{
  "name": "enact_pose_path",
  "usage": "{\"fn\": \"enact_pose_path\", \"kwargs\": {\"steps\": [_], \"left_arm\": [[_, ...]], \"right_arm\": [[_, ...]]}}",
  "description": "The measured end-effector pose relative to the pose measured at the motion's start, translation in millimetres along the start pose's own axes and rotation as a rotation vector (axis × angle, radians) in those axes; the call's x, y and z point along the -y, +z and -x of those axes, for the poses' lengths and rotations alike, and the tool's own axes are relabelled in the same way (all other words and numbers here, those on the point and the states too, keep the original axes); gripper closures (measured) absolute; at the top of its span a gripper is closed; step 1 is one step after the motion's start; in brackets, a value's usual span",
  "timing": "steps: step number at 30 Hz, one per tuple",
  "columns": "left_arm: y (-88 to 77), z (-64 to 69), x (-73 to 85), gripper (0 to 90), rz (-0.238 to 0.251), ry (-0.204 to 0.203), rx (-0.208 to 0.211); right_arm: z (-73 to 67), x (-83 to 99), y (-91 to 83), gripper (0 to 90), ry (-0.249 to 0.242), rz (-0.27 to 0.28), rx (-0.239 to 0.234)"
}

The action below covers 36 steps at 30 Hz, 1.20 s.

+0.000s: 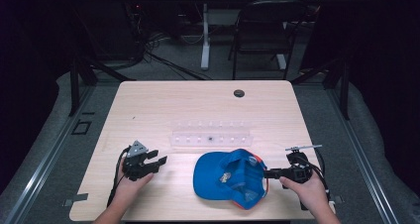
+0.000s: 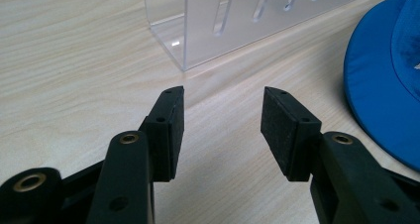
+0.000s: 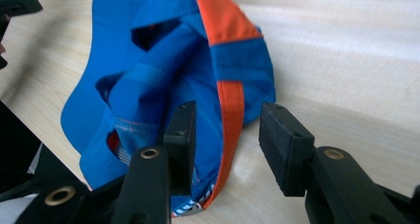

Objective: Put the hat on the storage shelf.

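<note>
Right gripper view has our right gripper (image 3: 225, 135) spread around the cap (image 3: 163, 80) rim without pinching it, probably letting go, cap upside down on the surface (image 1: 163, 105) near the clear rack (image 1: 210, 135), while our left gripper (image 2: 223, 130) waits spread, empty.

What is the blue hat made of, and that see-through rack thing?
The hat looks like soft matte cloth: it folds and creases, with an orange stitched band. The rack seems to be glossy clear plastic, probably acrylic: you see the table through it.
</note>
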<state>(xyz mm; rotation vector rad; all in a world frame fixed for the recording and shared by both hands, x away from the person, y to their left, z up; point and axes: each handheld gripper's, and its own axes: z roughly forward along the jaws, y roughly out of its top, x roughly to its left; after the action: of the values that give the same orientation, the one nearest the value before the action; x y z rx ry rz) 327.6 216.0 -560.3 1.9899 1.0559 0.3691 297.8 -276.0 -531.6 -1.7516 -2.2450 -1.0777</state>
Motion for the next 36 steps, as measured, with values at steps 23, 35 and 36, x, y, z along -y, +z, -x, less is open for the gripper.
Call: {"fn": "enact_pose_path", "kwargs": {"steps": [23,35,36], "left_arm": [[-0.2,3.5,-0.3,52.1,-0.002,0.031,-0.016],[-1.4,1.9,-0.5,52.1,0.005,0.021,-0.013],[-1.5,1.9,-0.5,52.1,0.005,0.021,-0.012]], "right_arm": [[-2.0,4.3,11.4,67.2,0.051,-0.061,-0.118],[-6.3,-3.0,3.9,72.7,0.065,-0.073,-0.184],[-6.9,-3.9,3.1,72.6,0.065,-0.07,-0.193]]}}
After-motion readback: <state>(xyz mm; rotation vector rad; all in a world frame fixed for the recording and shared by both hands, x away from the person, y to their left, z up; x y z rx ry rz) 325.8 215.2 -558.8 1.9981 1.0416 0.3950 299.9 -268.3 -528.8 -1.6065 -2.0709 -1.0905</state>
